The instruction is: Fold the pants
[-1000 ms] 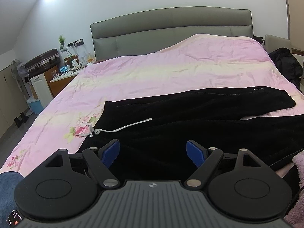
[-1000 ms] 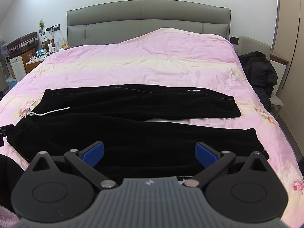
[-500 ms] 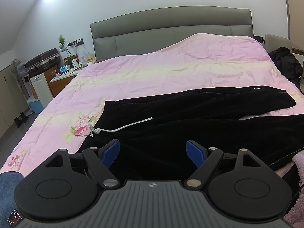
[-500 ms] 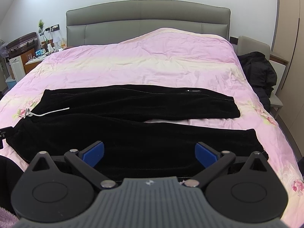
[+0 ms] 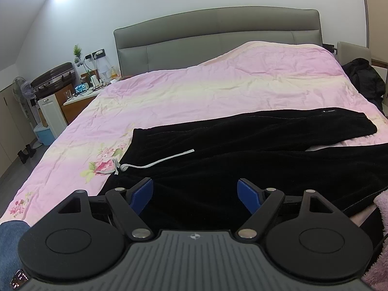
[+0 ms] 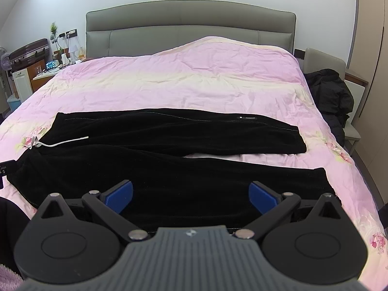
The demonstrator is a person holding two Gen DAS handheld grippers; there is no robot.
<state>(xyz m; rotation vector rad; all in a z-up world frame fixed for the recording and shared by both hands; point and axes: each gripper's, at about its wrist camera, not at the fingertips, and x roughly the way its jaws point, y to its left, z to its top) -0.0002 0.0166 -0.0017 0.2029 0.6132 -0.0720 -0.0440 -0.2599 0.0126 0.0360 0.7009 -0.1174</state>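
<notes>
Black pants lie flat across the pink bedspread, waistband at the left, both legs running right and split apart. A white drawstring lies on the waist. My left gripper is open and empty, hovering over the near waist area. In the right wrist view the pants span the bed, and my right gripper is open and empty above the near leg, close to its hem end.
The bed has a grey headboard. A cluttered nightstand stands at the left. A chair with a dark jacket stands at the right. Pink fuzzy fabric shows at the right edge.
</notes>
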